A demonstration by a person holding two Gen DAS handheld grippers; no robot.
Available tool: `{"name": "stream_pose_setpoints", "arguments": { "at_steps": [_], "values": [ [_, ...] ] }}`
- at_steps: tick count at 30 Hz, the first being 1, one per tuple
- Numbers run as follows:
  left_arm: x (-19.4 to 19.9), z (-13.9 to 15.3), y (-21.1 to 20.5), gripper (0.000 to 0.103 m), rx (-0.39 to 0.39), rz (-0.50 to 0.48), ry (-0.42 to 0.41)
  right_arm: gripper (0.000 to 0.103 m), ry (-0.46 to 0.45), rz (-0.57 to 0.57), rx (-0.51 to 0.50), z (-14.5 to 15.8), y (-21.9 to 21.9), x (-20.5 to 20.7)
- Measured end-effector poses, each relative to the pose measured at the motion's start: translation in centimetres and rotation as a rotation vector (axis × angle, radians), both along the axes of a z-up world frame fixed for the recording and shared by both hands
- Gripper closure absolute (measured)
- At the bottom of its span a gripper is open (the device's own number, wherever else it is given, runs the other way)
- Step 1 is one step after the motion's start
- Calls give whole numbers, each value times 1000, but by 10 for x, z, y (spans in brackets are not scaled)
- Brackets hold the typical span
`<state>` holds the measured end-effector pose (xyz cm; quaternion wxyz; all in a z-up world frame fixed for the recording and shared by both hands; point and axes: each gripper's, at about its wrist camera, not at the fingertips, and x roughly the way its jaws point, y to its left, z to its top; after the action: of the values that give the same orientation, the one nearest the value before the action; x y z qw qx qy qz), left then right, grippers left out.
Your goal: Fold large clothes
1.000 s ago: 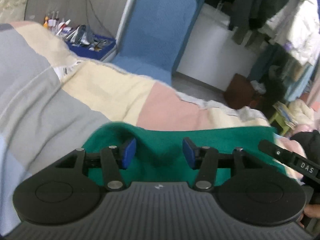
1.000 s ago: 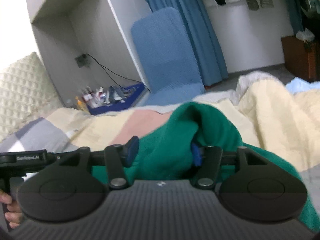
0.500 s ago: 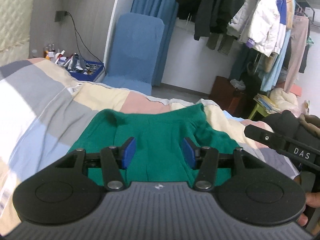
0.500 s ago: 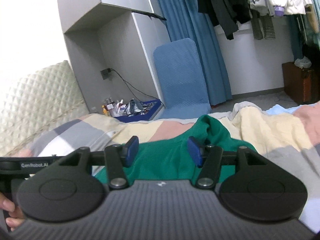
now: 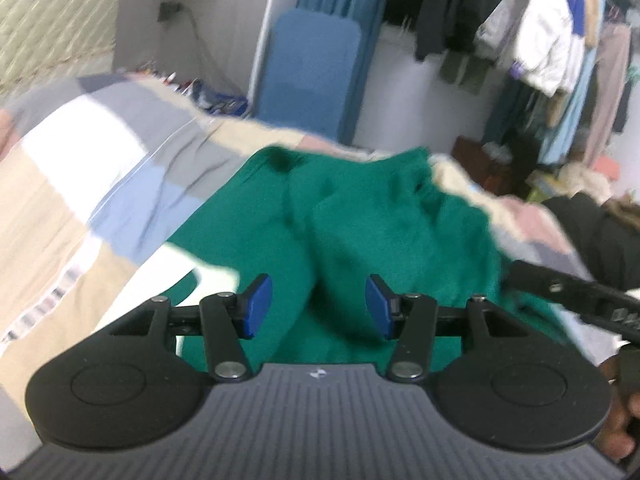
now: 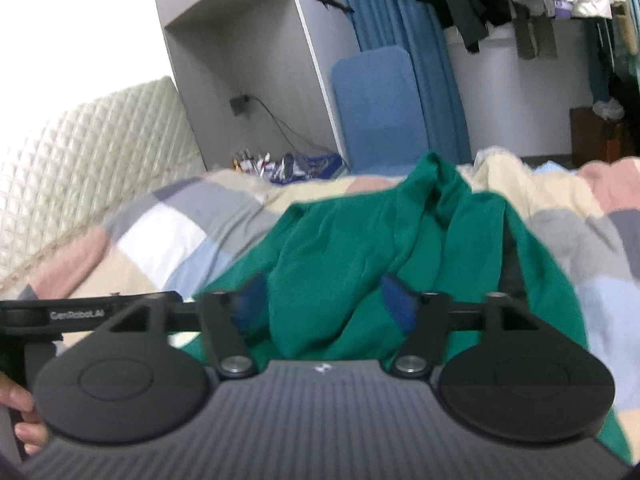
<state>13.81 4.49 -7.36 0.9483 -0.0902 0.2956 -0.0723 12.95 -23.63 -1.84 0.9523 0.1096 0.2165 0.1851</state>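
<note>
Sweater (image 5: pixel 360 216) rumpled on quilt (image 5: pixel 120 168) (bare at edges); left tongs (image 5: pixel 318 306) released, right tongs (image 6: pixel 320 306) opening, gripping nothing.

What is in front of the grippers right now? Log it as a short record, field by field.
garment: green garment, rumpled, lying on the bed
surface: patchwork bedspread
left gripper: open, nothing between the pads, garment beyond
right gripper: jaws opening, no cloth pinched
background: blue chair, clothes rack
fold: not yet tidy
</note>
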Motion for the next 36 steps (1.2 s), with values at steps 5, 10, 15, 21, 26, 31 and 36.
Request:
{"name": "stream_pose_setpoints", "arguments": {
  "at_steps": [5,10,15,21,26,31,36],
  "values": [
    [10,-25,13,45,104,16,82,23,111,-20,-76,-32,15,1],
    [25,-38,24,44,140,49,157,23,208,82,-125,-56,32,-6],
    [35,-51,22,43,190,47,226,23,254,223,-152,-71,60,-13],
    [44,-62,20,43,232,87,252,24,255,317,-409,-102,97,-25],
    [53,-64,25,43,231,110,251,70,276,254,-443,-99,93,-23],
    [54,-63,30,57,200,147,253,92,275,224,-466,-96,85,-15],
    [49,-52,50,89,82,195,244,96,200,95,-436,-65,60,-16]
  ]
}}
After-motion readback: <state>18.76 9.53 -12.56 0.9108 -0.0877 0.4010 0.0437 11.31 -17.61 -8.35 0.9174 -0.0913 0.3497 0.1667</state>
